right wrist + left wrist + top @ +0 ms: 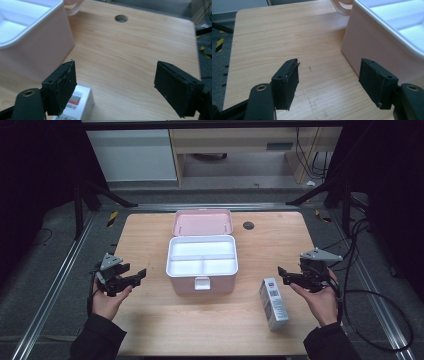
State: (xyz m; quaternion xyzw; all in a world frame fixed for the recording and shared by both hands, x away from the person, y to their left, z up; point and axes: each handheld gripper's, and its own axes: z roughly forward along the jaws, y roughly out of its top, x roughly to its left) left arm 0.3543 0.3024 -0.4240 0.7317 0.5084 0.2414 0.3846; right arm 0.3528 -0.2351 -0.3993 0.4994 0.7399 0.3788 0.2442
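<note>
Left forearm: enters from the bottom left of the high view in a dark sleeve, angled up and slightly inward.
Left hand (pixel 106 301): palm up, cradling its claw from below.
Left claw (pixel 141 273): held level, pointing to the right; jaws stand wide apart with nothing between them; grey three-cornered plate on top.
Right forearm: enters from the bottom right in a dark sleeve.
Right hand (pixel 320 301): palm up, under its claw.
Right claw (pixel 281 272): held level, pointing to the left; jaws wide apart, nothing gripped; cable trails off to the right.
</note>
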